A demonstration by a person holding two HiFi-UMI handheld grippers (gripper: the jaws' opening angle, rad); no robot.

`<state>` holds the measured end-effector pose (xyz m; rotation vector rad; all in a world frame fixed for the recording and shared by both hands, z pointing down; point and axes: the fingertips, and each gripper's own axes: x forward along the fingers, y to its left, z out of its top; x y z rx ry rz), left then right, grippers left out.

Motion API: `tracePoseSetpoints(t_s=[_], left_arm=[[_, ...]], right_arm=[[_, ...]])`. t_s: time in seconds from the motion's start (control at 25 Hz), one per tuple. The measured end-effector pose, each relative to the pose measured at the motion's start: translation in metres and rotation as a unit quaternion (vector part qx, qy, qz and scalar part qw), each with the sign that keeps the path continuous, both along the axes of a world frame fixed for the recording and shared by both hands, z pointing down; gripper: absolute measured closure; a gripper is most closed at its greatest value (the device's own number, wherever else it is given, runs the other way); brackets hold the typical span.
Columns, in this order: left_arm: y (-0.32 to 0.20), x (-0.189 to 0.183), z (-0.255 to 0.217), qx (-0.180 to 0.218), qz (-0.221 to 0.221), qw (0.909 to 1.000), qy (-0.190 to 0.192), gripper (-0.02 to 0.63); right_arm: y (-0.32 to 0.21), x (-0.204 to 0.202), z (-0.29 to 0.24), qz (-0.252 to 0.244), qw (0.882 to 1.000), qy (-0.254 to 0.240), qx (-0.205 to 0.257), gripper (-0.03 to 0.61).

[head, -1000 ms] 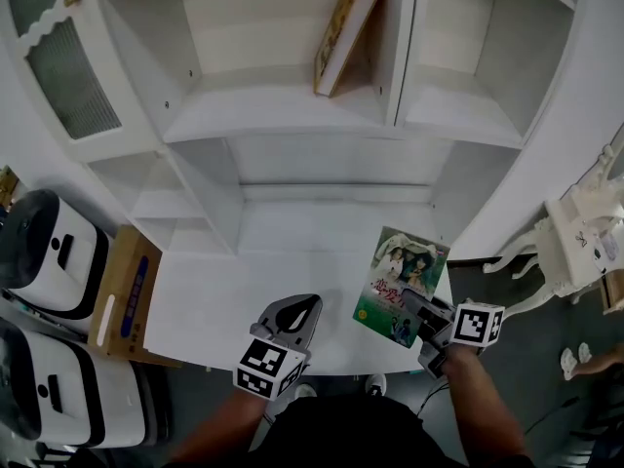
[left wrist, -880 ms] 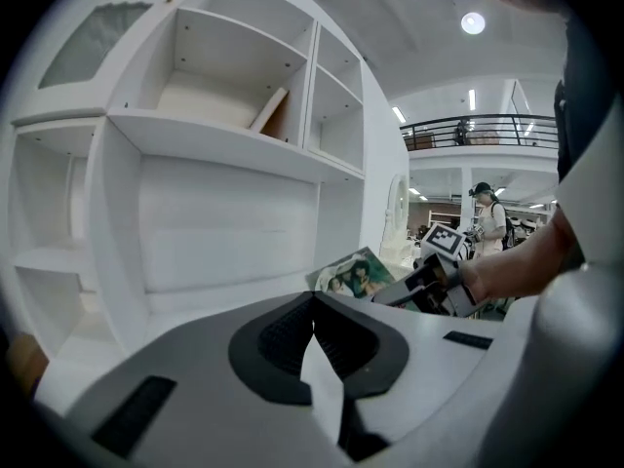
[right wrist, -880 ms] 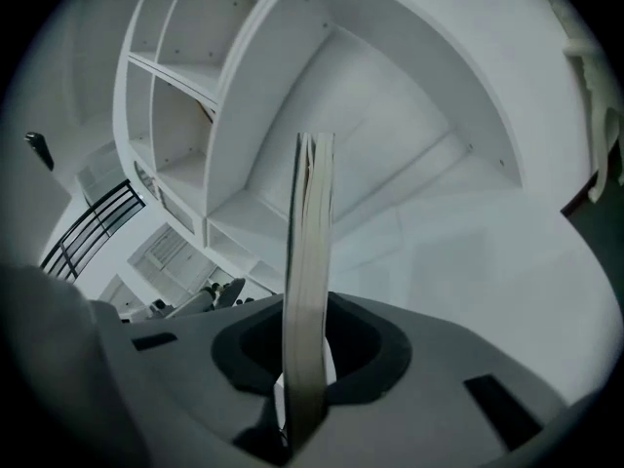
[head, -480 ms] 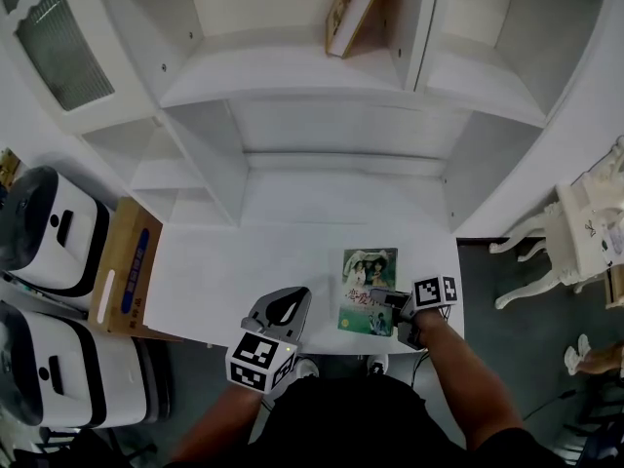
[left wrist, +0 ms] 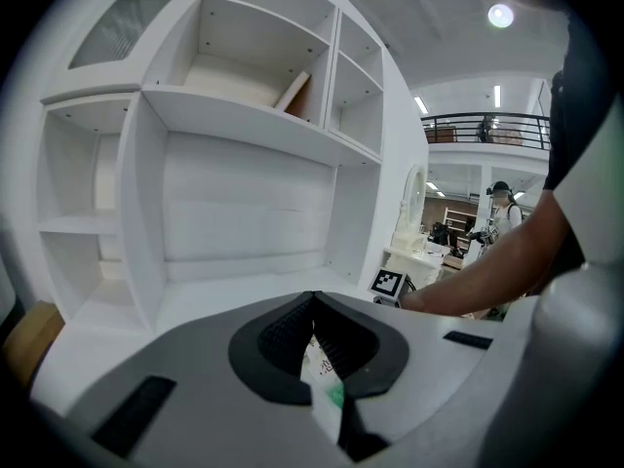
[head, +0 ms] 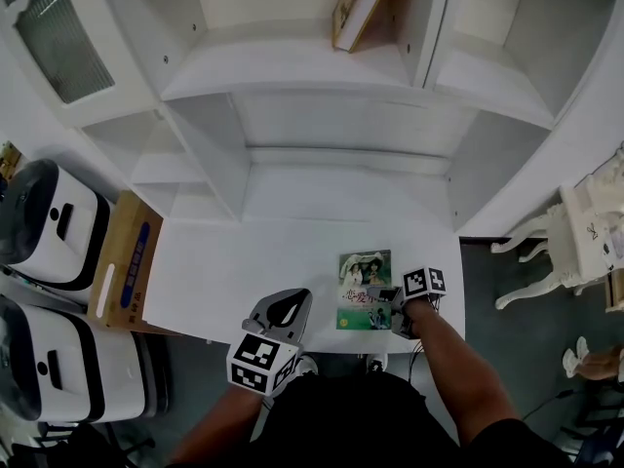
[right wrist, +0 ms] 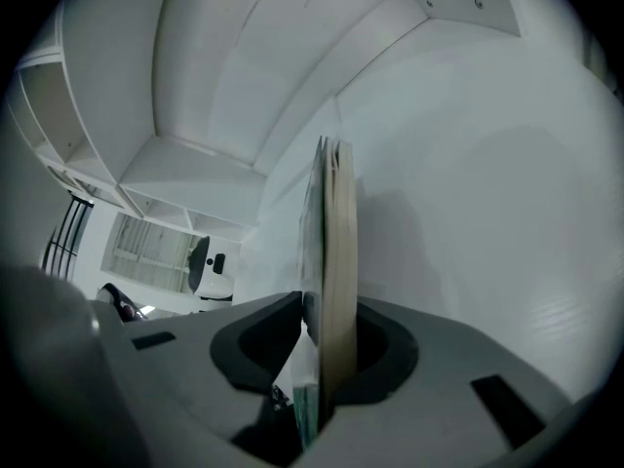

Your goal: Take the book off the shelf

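Observation:
A green-covered book (head: 363, 286) lies flat on the white desk (head: 234, 271) near its front edge. My right gripper (head: 382, 297) grips the book's right edge. In the right gripper view the book (right wrist: 331, 252) stands edge-on between the pads, and the jaws are opening around it. My left gripper (head: 288, 305) rests to the left of the book, shut and empty; its tips (left wrist: 312, 300) meet. A second book (head: 359, 3) leans tilted in the upper shelf compartment, and it shows as a book (left wrist: 292, 91) in the left gripper view too.
White shelf compartments (head: 322, 154) rise behind the desk. A cardboard box (head: 122, 273) and two white machines (head: 54, 237) stand at the left. A white ornate table (head: 585, 232) is on the floor at the right.
My right gripper has carried the green book left and nearer the desk's front edge, and the book has turned from slanted to square. The left gripper has hardly moved.

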<state>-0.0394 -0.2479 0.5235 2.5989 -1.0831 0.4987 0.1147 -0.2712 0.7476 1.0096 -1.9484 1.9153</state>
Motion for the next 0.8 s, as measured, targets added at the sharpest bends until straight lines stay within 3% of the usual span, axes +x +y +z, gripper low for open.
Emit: tracePoseSetpoints(t_s=[0.12,0.32,0.48,0.6,0.8], left_arm=[[0.000,-0.001,0.004,-0.011,-0.003,0.9999,0.003,0.603],[0.000,-0.002,0.007,-0.016,0.001,0.9999,0.001,0.603],[0.003,-0.002,0.008,-0.019,0.008,0.9998,0.001,0.603],[0.004,-0.002,0.008,-0.019,0.013,0.9997,0.001,0.603],[0.004,-0.005,0.007,-0.018,0.017,0.9997,0.001,0.603]], right_arm=[[0.001,0.003,0.008,-0.009,0.999,0.032,-0.006,0.472],[0.004,0.004,0.020,-0.028,0.996,0.087,-0.020,0.369],[0.006,0.011,0.027,-0.042,0.988,0.144,-0.021,0.327],[0.008,0.017,0.029,-0.064,0.978,0.198,-0.013,0.316],[-0.002,0.039,0.022,-0.075,0.947,0.310,0.031,0.289]])
